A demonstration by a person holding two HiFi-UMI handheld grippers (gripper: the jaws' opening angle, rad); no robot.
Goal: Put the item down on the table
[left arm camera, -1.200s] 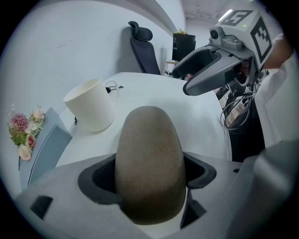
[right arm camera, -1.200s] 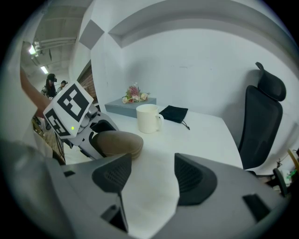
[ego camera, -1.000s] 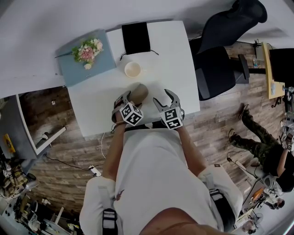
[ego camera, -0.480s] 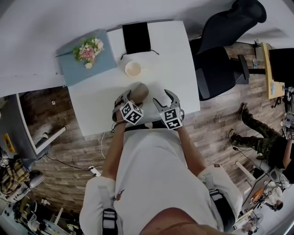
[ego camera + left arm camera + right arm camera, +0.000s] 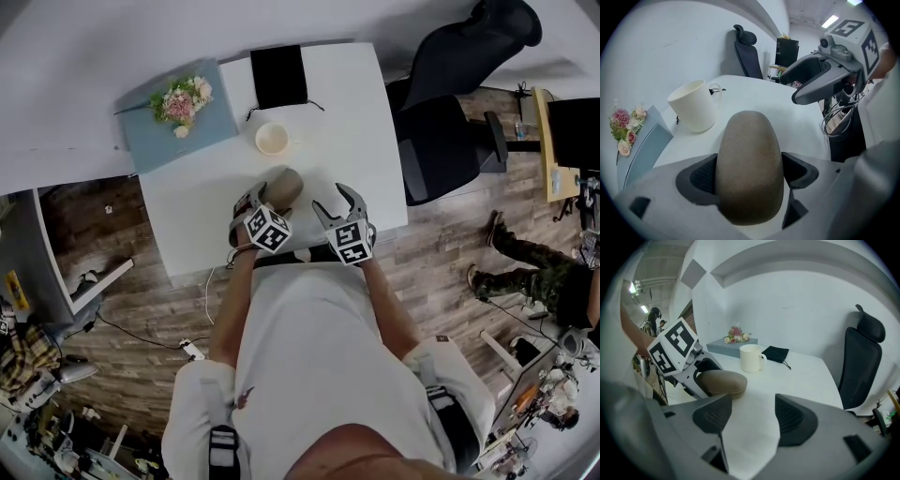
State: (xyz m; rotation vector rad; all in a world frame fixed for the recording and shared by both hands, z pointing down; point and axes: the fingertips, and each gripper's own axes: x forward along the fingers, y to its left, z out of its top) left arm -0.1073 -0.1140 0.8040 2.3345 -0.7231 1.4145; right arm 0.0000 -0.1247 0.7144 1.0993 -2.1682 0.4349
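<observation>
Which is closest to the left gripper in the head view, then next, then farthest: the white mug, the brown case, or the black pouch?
1. Brown case, held in the left gripper's jaws.
2. White mug, just beyond, mid-table.
3. Black pouch, at the far edge.

The left gripper [image 5: 262,196] covers the near end of the brown case [image 5: 287,184] (head view). Whether the case rests on the table [image 5: 366,141] cannot be told
</observation>
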